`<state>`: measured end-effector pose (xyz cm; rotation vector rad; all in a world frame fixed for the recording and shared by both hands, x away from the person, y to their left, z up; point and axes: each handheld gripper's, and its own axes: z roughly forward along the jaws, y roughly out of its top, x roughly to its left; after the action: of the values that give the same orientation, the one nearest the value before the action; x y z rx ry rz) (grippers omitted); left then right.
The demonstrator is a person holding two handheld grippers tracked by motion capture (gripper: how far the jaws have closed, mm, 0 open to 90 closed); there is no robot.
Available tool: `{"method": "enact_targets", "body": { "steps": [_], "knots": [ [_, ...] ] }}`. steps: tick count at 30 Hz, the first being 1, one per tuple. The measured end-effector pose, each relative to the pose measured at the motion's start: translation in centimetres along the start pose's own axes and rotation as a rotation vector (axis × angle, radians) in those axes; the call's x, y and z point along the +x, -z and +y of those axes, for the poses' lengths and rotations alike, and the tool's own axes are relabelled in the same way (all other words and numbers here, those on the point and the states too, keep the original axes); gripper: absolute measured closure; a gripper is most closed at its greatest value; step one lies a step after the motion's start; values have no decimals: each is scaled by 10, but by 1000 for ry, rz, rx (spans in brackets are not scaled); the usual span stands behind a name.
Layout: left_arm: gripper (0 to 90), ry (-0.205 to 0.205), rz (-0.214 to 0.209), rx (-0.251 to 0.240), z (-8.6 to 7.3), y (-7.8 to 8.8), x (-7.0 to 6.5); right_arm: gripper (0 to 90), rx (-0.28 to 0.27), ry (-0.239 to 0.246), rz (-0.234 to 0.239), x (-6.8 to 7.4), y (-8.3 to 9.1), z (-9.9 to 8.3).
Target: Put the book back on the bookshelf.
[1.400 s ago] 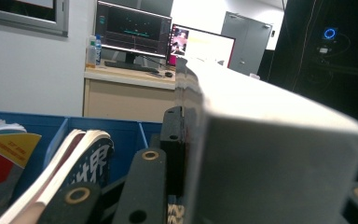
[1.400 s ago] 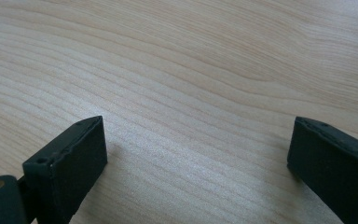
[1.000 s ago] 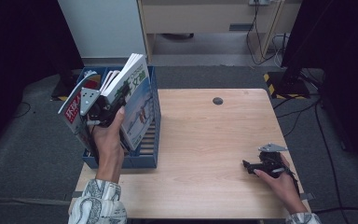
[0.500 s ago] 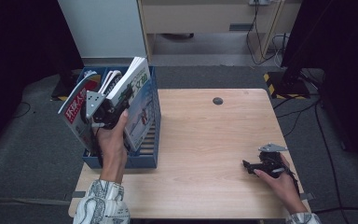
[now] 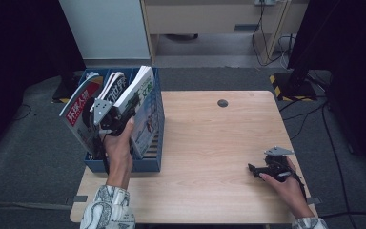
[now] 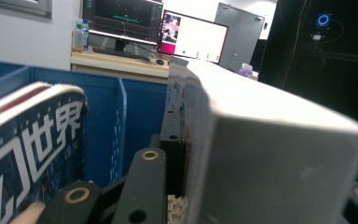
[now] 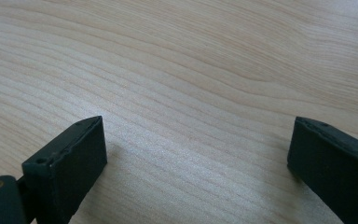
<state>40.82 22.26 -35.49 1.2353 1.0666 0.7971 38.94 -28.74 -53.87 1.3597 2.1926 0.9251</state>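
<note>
Blue file bin (image 5: 148,164) sits at the counter (image 5: 209,143) edge, 9 o'clock side. It holds upright magazines: a red-covered one (image 5: 78,107) leaning toward 10 o'clock, and a dark-covered one (image 6: 32,154). Left tongs (image 5: 109,117) pinch a thick white-edged magazine (image 5: 143,102) standing in the bin's 3 o'clock side. Right tongs (image 7: 196,154) rest spread on bare counter at 4 o'clock.
</note>
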Motion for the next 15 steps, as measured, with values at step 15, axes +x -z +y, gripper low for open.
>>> {"method": "enact_targets", "body": {
  "steps": [15],
  "knots": [
    [728,3,-8,6,-6,0,8,49,0,0,0,0,0,0]
  ]
}}
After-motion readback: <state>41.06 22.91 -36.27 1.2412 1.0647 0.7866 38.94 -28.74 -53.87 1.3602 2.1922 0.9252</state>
